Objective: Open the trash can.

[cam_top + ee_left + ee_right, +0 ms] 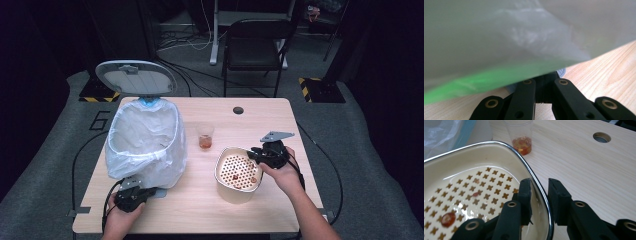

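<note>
At the table's [200, 210] front left corner, the left gripper [134, 196] rests low at the foot of the bin [145, 145], a white container lined with a plastic bag [499, 37] and with its lid [135, 77] standing open behind. In the left gripper view its jaws are closed together, their tips tucked under the overhanging bag, so what they pinch there cannot be made out. The bin takes up the left half of the table, reaching from near the back edge towards the front.

Near the middle of the table, just right of the bin, stands a clear plastic cup [205, 136] with some reddish liquid in its bottom.

Further right, towards the right edge, sits a cream strainer basin [239, 172] with a perforated floor and a few red scraps [448, 219] on it. The right gripper [539, 195] straddles the basin's rim at its right side, one jaw inside and one outside, with a small gap on each side of the rim, so the pads are not pressing on it.
</note>
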A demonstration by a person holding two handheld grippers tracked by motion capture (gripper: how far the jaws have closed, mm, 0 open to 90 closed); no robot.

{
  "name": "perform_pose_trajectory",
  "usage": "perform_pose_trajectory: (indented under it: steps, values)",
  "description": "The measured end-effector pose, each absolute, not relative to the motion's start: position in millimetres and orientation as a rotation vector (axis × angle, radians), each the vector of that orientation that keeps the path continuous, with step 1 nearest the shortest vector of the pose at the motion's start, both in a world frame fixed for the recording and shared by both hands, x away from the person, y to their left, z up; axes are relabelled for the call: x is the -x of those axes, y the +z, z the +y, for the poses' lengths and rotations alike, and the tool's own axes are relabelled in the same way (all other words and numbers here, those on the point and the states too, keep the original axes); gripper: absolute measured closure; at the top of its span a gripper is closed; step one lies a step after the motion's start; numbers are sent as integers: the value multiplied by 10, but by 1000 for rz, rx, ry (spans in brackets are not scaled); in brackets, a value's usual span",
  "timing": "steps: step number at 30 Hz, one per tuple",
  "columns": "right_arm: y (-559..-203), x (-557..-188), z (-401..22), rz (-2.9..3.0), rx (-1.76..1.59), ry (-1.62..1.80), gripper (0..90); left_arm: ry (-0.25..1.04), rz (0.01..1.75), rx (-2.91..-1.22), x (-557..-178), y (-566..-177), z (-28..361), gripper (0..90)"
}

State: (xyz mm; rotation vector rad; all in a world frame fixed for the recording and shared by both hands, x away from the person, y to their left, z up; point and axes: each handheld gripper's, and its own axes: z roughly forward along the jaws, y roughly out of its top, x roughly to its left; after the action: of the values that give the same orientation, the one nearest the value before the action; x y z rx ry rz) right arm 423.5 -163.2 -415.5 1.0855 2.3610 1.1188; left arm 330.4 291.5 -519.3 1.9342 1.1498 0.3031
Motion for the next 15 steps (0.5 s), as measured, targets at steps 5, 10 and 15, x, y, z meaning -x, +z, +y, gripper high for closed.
perform_pose_trajectory:
  steps: [5, 10, 15]
  values:
    - [-4162, -4060, -1650, 2361, -1066, 1110, 803, 303, 1149, -1935, -3305, -5192, 2915, 900]
    - [-4176, -3923, -1670, 2347, -1095, 1139, 819, 303, 1150, -1936, -3305, -5191, 2915, 900]
    - [-4185, -3832, -1668, 2342, -1116, 1164, 826, 303, 1148, -1936, -3306, -5192, 2915, 900]
